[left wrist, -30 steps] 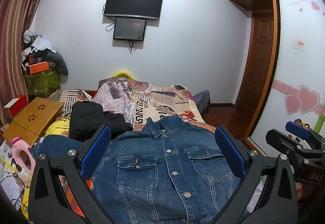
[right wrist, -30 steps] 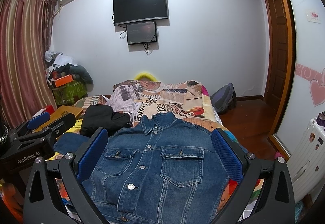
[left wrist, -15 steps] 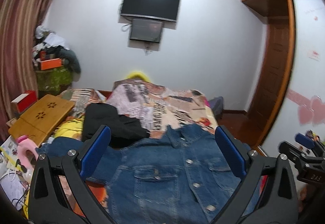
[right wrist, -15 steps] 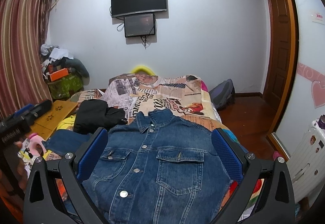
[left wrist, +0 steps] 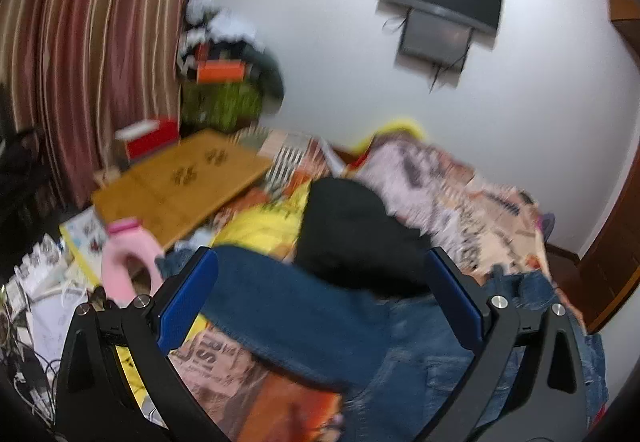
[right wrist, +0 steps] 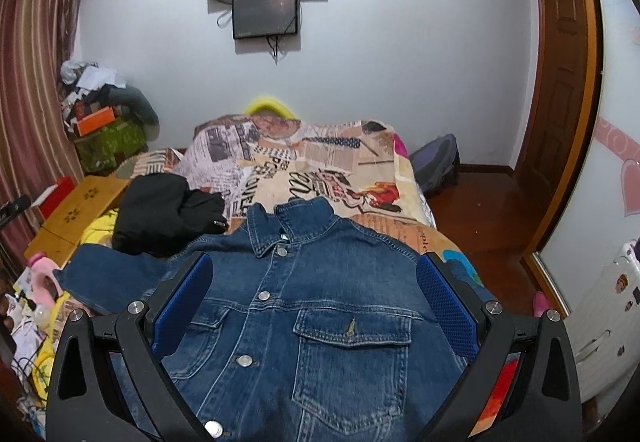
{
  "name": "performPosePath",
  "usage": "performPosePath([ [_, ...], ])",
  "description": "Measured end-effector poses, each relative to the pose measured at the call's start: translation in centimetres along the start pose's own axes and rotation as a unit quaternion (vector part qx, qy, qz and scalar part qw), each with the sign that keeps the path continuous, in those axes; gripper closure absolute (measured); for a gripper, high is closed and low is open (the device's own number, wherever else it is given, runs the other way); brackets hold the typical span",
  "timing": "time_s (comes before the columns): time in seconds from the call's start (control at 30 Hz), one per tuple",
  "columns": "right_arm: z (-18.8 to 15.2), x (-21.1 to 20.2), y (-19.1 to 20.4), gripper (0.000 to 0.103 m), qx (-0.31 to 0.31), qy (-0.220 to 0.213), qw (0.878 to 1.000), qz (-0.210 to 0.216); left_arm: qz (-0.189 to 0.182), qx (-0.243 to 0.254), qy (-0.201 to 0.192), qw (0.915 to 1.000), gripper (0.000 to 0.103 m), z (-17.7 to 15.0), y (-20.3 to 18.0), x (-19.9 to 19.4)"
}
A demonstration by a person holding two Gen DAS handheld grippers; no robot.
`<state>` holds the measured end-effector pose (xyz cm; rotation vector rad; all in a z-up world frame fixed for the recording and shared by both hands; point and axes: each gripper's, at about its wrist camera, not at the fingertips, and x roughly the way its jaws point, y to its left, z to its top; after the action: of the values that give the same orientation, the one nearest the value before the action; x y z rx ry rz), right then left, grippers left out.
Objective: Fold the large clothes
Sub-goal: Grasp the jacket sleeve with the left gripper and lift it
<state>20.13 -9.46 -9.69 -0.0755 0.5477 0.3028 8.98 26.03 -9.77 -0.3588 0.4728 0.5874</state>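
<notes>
A blue denim jacket (right wrist: pixel 320 322) lies front up on the bed, buttoned, collar toward the far wall, its left sleeve (right wrist: pixel 108 282) stretched out to the left. My right gripper (right wrist: pixel 316 302) is open and empty above the jacket's chest. My left gripper (left wrist: pixel 320 298) is open and empty above the left sleeve (left wrist: pixel 288 314), in a blurred view. The jacket body (left wrist: pixel 460 354) shows at the lower right there.
A black garment (right wrist: pixel 164 209) lies on the bed beside the jacket's left shoulder. The bed has a newspaper-print cover (right wrist: pixel 304 165). A wooden lap table (left wrist: pixel 180 181), a pink bottle (left wrist: pixel 128 262) and clutter stand at the left. A door (right wrist: pixel 560 81) is at the right.
My left gripper has swung left, from over the jacket's front to over its left sleeve. My right gripper has moved closer to the jacket. Both stay open.
</notes>
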Motion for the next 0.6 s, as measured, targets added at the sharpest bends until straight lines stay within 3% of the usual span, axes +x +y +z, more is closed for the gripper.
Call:
performPosePath([
  [0.1, 0.2, 1.6, 0.5, 0.002, -0.005, 0.018, 1.0, -0.002, 0.058, -0.013, 0.036, 0.9976, 0.0, -1.2, 3.2, 3.9],
  [0.33, -0.9, 5.0, 1.6, 0.002, 0.004, 0.074, 0.997, 0.027, 0.088, -0.099, 0.118, 0.9842, 0.0, -5.0, 10.4, 11.2],
  [0.5, -2.0, 7.1, 2.5, 0.002, 0.005, 0.121, 0.992, 0.041, 0.064, -0.151, 0.178, 0.9703, 0.012, -6.8, 13.9, 15.5],
  [0.6, -2.3, 8.1, 3.0, 0.002, 0.001, 0.14, 0.989, 0.042, 0.011, -0.212, 0.224, 0.9512, 0.02, -8.1, 16.2, 18.0],
])
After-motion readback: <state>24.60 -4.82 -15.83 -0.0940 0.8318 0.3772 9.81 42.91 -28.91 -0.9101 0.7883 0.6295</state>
